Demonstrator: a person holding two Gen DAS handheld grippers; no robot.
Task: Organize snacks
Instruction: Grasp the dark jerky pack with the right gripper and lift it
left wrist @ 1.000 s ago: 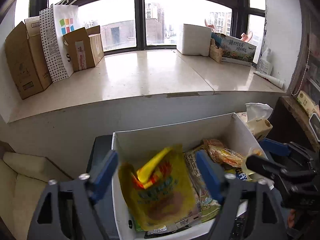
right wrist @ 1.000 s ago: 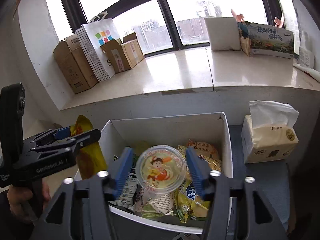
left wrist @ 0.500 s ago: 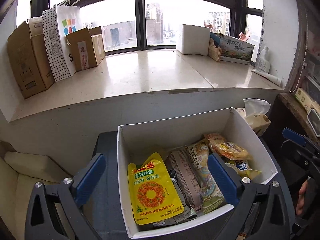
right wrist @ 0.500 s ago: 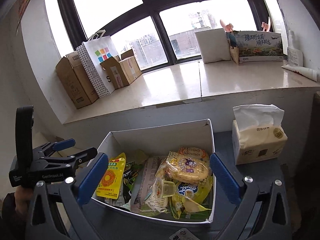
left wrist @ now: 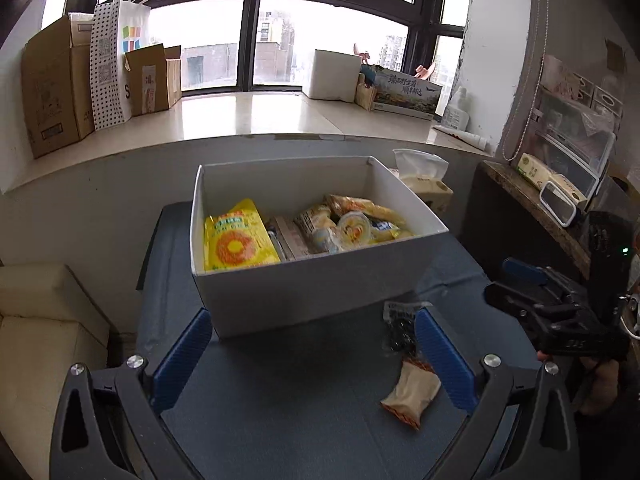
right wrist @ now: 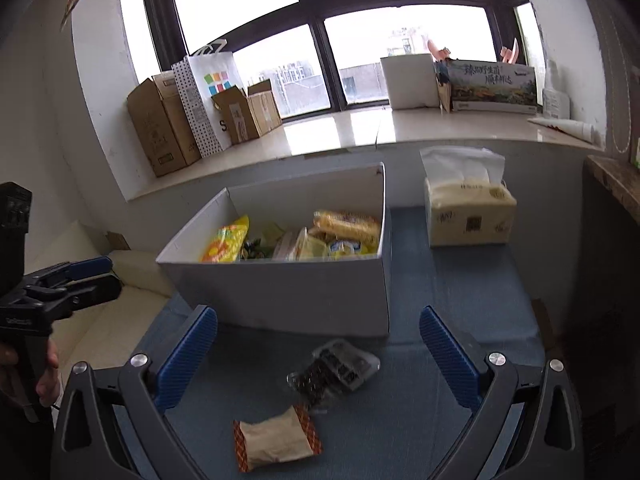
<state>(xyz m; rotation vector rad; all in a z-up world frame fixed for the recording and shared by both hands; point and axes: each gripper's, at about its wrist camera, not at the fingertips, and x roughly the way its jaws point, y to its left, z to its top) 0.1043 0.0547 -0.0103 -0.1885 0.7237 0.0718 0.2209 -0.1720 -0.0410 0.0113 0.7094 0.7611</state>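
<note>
Left wrist: both tools (left wrist: 312, 356) (right wrist: 318, 354) spread wide over blue table (left wrist: 288, 408) below windowsill (left wrist: 256, 116).

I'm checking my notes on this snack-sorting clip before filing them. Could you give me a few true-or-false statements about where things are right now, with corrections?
1. Both the left gripper and the right gripper are open and empty. True.
2. The tan snack packet lies inside the white box. False: it lies on the blue surface in front of the box.
3. The yellow pouch is in the box. True.
4. The tissue pack sits inside the box. False: it stands beside the box, on the blue surface.
5. A clear packet with dark contents lies between the box and the tan packet. True.
</note>
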